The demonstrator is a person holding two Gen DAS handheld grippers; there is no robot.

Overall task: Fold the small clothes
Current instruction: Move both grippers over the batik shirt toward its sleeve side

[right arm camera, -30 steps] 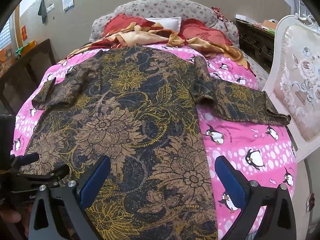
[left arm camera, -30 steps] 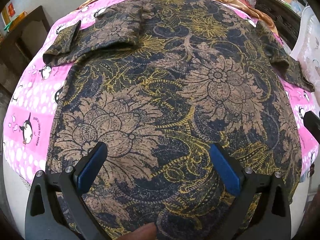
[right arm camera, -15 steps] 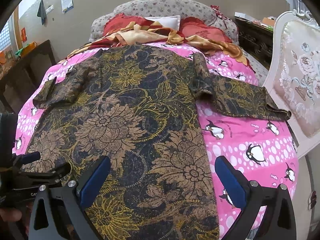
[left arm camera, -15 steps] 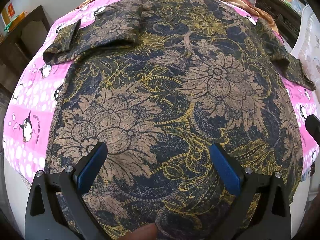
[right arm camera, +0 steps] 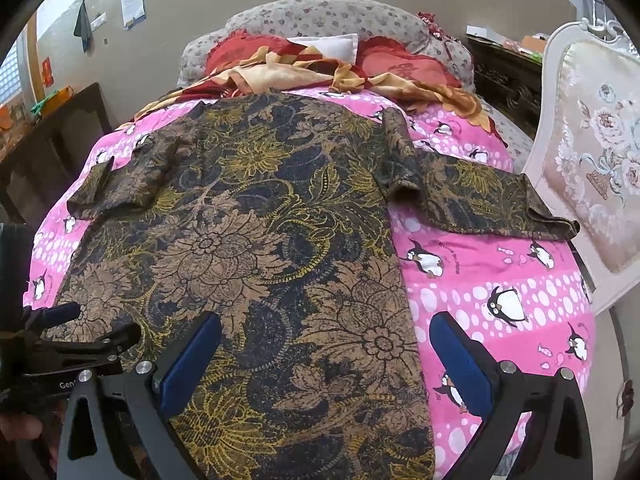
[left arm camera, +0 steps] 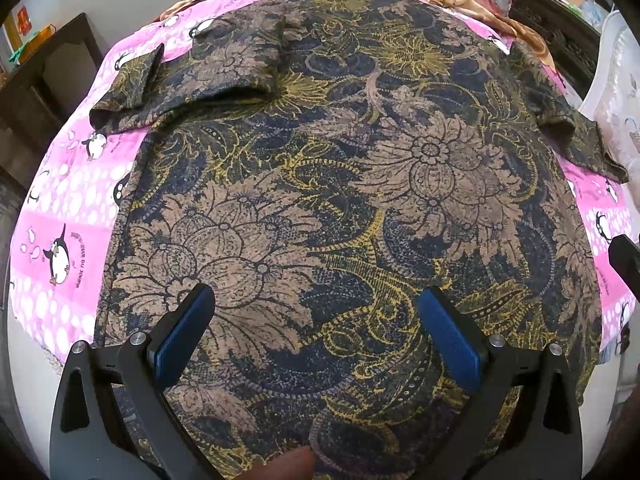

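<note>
Navy/tan/yellow floral shirt [right arm camera: 256,240] on pink penguin-print sheet [right arm camera: 500,280]; blue tool pads [right arm camera: 192,360].

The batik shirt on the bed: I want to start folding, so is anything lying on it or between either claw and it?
Nothing visible. The batik shirt lies spread flat on the penguin sheet, with nothing on top. The left claw and right claw are both open above its hem end.

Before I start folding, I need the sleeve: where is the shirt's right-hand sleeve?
In the right wrist view the sleeve lies spread flat on the pink penguin sheet, right of the shirt body, beside the white chair.
</note>
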